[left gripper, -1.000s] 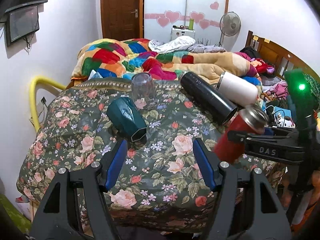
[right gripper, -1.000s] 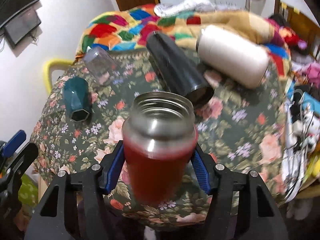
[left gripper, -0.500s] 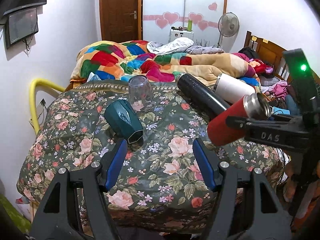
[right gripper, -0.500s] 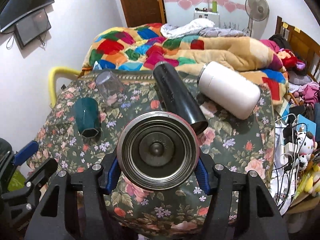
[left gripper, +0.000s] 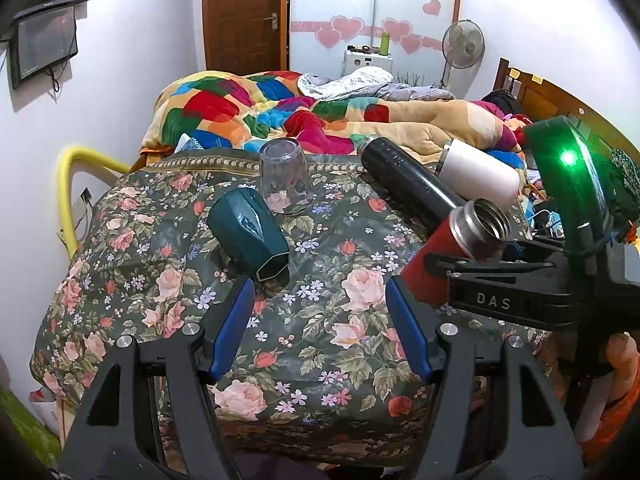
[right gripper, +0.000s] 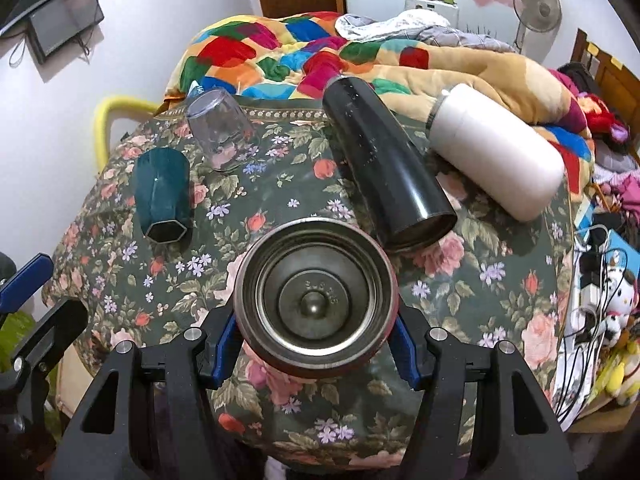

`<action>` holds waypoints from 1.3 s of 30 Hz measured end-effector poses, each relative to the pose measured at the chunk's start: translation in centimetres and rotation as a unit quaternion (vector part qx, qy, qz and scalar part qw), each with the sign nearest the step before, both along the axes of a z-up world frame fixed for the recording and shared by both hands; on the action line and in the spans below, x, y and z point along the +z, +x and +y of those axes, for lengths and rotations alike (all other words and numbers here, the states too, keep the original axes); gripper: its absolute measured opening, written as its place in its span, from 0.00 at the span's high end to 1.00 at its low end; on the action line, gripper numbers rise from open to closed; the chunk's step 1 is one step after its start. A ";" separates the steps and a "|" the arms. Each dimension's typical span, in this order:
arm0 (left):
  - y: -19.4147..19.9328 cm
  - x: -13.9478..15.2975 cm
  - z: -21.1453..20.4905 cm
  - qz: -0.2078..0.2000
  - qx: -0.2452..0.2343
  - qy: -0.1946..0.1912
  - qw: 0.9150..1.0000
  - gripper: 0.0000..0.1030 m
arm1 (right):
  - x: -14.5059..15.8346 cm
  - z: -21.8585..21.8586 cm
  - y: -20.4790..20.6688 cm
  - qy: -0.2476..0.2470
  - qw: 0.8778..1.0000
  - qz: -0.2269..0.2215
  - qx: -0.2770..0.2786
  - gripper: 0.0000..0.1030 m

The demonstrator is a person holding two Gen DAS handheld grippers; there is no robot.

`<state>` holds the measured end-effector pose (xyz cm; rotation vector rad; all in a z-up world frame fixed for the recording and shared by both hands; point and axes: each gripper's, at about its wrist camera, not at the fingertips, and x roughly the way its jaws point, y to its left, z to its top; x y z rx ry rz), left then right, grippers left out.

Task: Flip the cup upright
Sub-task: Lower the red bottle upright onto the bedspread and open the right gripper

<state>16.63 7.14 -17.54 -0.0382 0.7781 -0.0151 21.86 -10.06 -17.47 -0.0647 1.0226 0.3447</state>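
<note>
My right gripper (right gripper: 314,344) is shut on a red steel cup (right gripper: 316,302) and holds it above the floral cloth, its open mouth facing the camera. In the left wrist view the red cup (left gripper: 444,256) tilts with its mouth up and to the right, held by the right gripper (left gripper: 452,268). My left gripper (left gripper: 320,332) is open and empty over the front of the cloth. A teal cup (left gripper: 250,236) lies on its side just beyond its left finger.
A clear glass (left gripper: 285,182) stands upside down behind the teal cup. A black flask (right gripper: 386,172) and a white bottle (right gripper: 496,152) lie on their sides at the back right. The floral cloth (left gripper: 320,292) drops off at the front. Cables and toys (right gripper: 600,300) sit at the right.
The right gripper has turned the red cup from mouth-down to mouth tilted upward and lowered it slightly toward the cloth. The left gripper has stayed nearly still and open.
</note>
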 end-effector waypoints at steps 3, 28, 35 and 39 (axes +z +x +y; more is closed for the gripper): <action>0.1 0.0 0.1 0.000 0.001 -0.002 1.000 0.35 | -0.1 0.1 0.5 0.004 1.000 0.006 0.002 0.42; -5.2 8.6 -2.9 -0.099 -0.021 -0.011 0.995 0.35 | 11.9 -5.8 -8.2 0.068 0.989 -0.130 -0.004 0.38; -11.6 15.8 -4.5 -0.219 -0.029 -0.004 0.975 0.28 | 19.5 -8.8 -15.9 0.110 0.951 -0.286 -0.038 0.32; -15.3 18.3 -5.0 -0.280 -0.025 0.006 0.960 0.19 | 21.4 -9.2 -19.6 0.110 0.927 -0.354 -0.059 0.26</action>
